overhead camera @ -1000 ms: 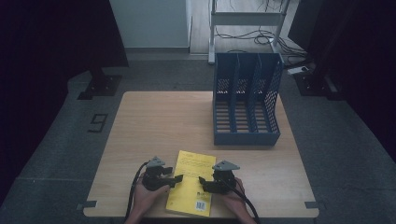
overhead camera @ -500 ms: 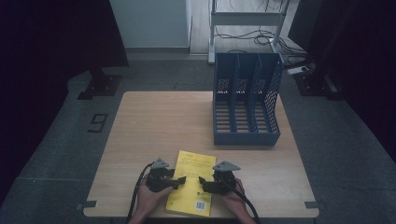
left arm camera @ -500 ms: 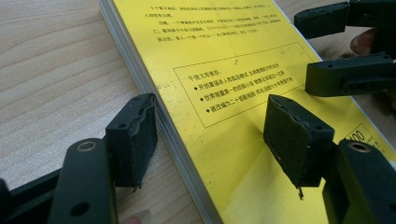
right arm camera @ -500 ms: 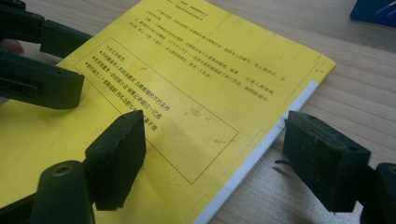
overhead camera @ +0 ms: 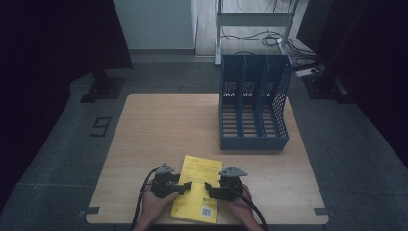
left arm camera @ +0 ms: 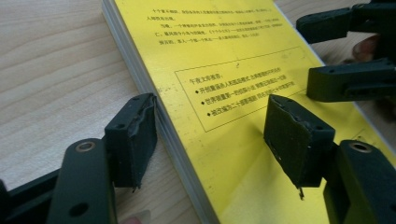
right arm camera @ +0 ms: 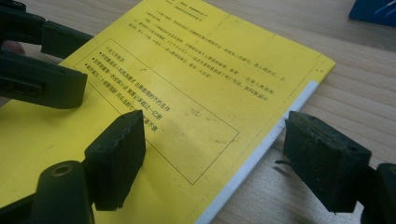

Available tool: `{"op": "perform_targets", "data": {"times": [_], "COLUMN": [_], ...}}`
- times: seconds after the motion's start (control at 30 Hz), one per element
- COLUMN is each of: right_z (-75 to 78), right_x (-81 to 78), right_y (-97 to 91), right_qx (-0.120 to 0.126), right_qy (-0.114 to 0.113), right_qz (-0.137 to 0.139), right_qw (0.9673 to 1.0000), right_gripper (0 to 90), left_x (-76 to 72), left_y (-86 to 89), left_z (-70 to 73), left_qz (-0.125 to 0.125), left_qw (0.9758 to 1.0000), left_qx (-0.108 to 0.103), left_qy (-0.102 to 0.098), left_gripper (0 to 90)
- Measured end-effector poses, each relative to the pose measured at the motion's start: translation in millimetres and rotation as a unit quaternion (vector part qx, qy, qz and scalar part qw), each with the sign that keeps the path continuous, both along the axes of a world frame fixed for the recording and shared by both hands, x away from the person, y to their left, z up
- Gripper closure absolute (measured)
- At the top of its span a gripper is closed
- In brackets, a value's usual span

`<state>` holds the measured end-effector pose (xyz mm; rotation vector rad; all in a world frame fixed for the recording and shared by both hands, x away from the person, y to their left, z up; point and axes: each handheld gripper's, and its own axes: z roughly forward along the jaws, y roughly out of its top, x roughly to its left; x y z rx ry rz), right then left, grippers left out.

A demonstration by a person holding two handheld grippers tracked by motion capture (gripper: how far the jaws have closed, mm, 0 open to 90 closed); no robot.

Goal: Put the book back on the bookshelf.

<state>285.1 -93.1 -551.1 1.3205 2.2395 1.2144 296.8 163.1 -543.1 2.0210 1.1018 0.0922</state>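
My two tongs straddle the long edges of the yellow book point(overhead camera: 197, 187), which lies flat at the 6 o'clock edge of the table point(overhead camera: 159, 130): my left gripper point(overhead camera: 185, 184) is released at the book's 9 o'clock edge and my right gripper point(overhead camera: 208, 186) released at its 3 o'clock edge, nothing grasped. To lift it cleanly toward the blue file rack point(overhead camera: 253, 103) at 1 o'clock, I judge each lower jaw should slide under the cover edge before clenching, both sides together. The front cover faces down, the print is too small to read, and my hands hide the near corners.
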Motion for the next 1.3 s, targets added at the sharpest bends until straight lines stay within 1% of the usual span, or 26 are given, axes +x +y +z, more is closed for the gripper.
{"op": "perform_targets", "data": {"times": [0.17,0.23,0.33,0.37,0.43,0.5,0.6,0.77,0.97,1.03,1.1,1.13,1.17,1.2,1.27,1.3], "right_z": [-0.1,-0.2,-0.4,-0.4,-0.6,-0.5,-0.7,-1.1,-1.5,-1.6,-1.7,-1.7,-1.7,-1.7,-1.7,-1.7], "right_x": [-0.1,-0.1,-0.4,-0.4,-0.8,-0.7,-1.1,-1.8,-1.7,-1.6,-1.7,-1.7,-1.7,-1.7,-1.7,-1.8], "right_y": [0.0,-0.1,0.1,0.1,0.5,0.5,0.9,1.6,1.4,1.4,1.4,1.4,1.4,1.3,1.4,1.4], "right_qx": [0.0,0.0,0.0,0.0,0.0,0.0,0.0,0.001,0.002,0.002,0.003,0.003,0.003,0.004,0.004,0.004], "right_qy": [0.0,-0.001,-0.002,-0.002,-0.003,-0.003,-0.003,-0.005,-0.007,-0.007,-0.007,-0.007,-0.007,-0.007,-0.007,-0.007], "right_qz": [0.0,0.0,-0.002,-0.002,-0.004,-0.003,-0.005,-0.009,-0.008,-0.007,-0.008,-0.008,-0.008,-0.008,-0.009,-0.009], "right_qw": [1.0,1.0,1.0,1.0,1.0,1.0,1.0,0.9999,0.9999,0.9999,0.9999,0.9999,0.9999,0.9999,0.9999,0.9999], "right_gripper": [20.9,20.9,20.9,20.9,20.9,20.9,20.9,20.9,20.9,21.0,21.0,21.0,21.0,21.0,21.0,21.0], "left_x": [0.3,0.3,-0.7,-0.7,-1.9,-2.2,-3.2,-3.9,-4.3,-5.9,-7.7,-7.7,-8.7,-9.9,-10.4,-10.5], "left_y": [-0.6,-0.5,-1.4,-1.4,-2.9,-2.8,-0.4,-1.6,-0.2,1.2,2.7,2.7,3.2,3.0,2.5,1.8], "left_z": [-0.2,0.0,-0.1,-0.1,0.8,1.4,6.3,7.3,9.6,13.8,18.0,18.0,20.4,22.8,23.3,23.0], "left_qz": [0.001,0.004,0.013,0.013,0.022,0.022,0.026,0.029,0.03,0.03,0.028,0.028,0.026,0.019,0.019,0.018], "left_qw": [1.0,1.0,0.9999,0.9999,0.9998,0.9998,0.9995,0.9995,0.9993,0.9991,0.9981,0.9981,0.9976,0.9965,0.9964,0.9966], "left_qx": [0.001,-0.002,-0.006,-0.006,-0.004,-0.003,-0.017,-0.013,-0.02,-0.03,-0.055,-0.055,-0.065,-0.081,-0.083,-0.08], "left_qy": [-0.002,0.001,0.002,0.002,0.0,0.0,-0.001,-0.001,0.005,0.001,0.0,0.0,-0.002,-0.002,-0.003,-0.004], "left_gripper": [33.9,34.0,34.5,34.5,35.2,36.1,38.5,38.6,38.9,39.6,40.7,41.1,41.1,42.2,42.0,41.6]}}
